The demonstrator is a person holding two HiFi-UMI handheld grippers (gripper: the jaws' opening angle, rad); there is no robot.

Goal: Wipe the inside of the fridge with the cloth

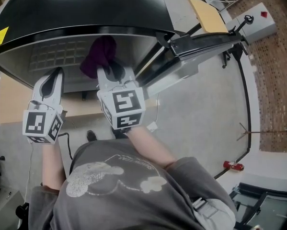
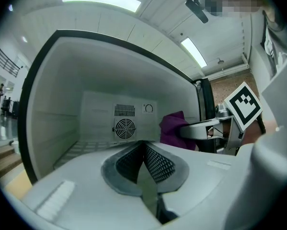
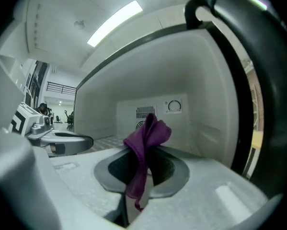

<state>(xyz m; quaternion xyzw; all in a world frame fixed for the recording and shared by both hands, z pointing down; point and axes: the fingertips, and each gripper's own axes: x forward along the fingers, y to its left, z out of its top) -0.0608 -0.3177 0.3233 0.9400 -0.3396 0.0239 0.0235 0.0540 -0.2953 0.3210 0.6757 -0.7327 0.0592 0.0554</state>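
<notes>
A small black fridge (image 1: 86, 8) stands open in front of me, its pale inside (image 2: 100, 109) showing a fan grille and a dial on the back wall. My right gripper (image 1: 106, 71) is shut on a purple cloth (image 1: 97, 56) and holds it at the fridge's mouth. The cloth (image 3: 145, 147) hangs bunched between the jaws in the right gripper view. My left gripper (image 1: 53, 79) is shut with nothing in it, just left of the right one, at the opening. From the left gripper view the cloth (image 2: 174, 128) shows at the right.
The fridge door (image 1: 200, 44) hangs open to the right. A wire shelf (image 1: 62, 56) lies inside. The fridge rests on a light wooden top (image 1: 14, 104). A red can (image 1: 233, 166) lies on the grey floor, with a dark cable (image 1: 246, 109) curving nearby.
</notes>
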